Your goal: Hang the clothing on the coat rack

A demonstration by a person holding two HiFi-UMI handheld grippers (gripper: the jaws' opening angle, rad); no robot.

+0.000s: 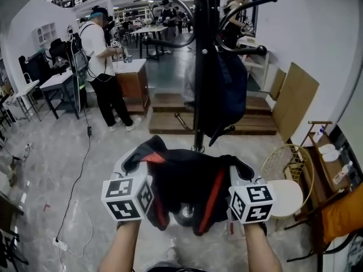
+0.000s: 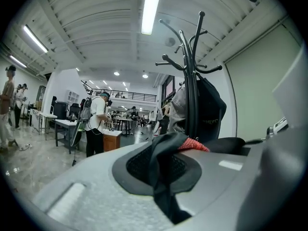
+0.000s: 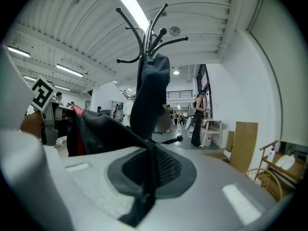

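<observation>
Left hand-held gripper point(image 2: 166, 153) and right hand-held gripper point(image 3: 150, 162) are both clamped on the black-and-red garment point(image 1: 190, 188), which is spread between them just before the coat rack point(image 1: 201, 67). A dark bag point(image 1: 227, 95) occupies the near hooks. A wire basket point(image 1: 286, 163) stands at right, and a person point(image 1: 102, 61) is at a desk point(image 1: 131, 78) at left rear.

Two tools point(image 1: 136, 171) point(image 1: 241, 177), two garments point(image 1: 187, 188) point(image 1: 227, 95), one coat rack point(image 1: 199, 67).

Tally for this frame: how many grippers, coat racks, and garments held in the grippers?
Grippers: 2, left gripper and right gripper
Coat racks: 1, the coat rack
Held garments: 1, a black and red jacket
Total: 4
</observation>
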